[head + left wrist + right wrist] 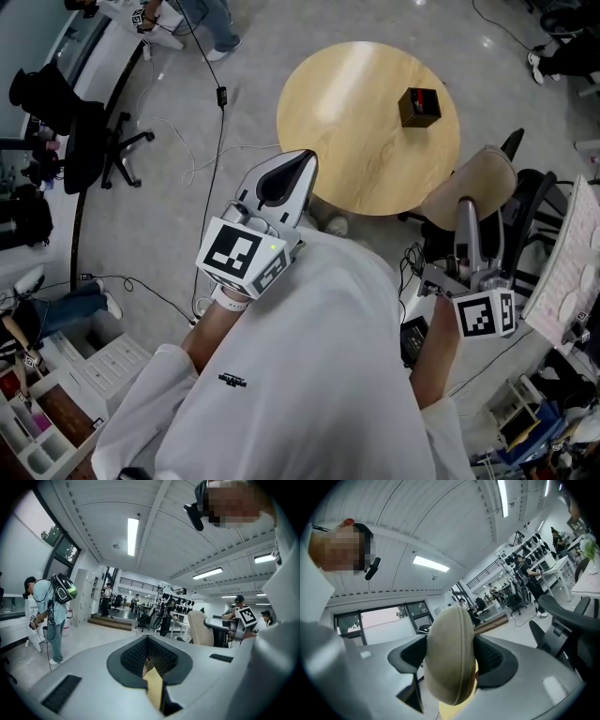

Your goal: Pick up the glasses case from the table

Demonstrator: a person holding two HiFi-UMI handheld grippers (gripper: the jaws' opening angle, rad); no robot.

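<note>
Most of the job looks done. The right gripper (466, 225) has its fingers (497, 660) squeezed on the glasses case (450, 653), one finger on each flat side. In the head view the glasses case (469, 186) is up in the air. It is off the round worktop (347, 122), just past the worktop's near right edge and close to the person's body. I think all that is left is to hold it tight and steady, or lift it a bit more.

The left gripper (281, 183) has its fingers (131, 658) shut together with nothing between them. It hangs beside the worktop's near edge and does no work.

Only a small dark box (419, 106) sits on the worktop, near the far right edge and well apart from the case.

A black chair (530, 202) is just below and beside the right gripper, so a swing to the right could bump it. Cables (202, 141) lie on the floor to the left. The best open room looks to be straight up and over the worktop.
</note>
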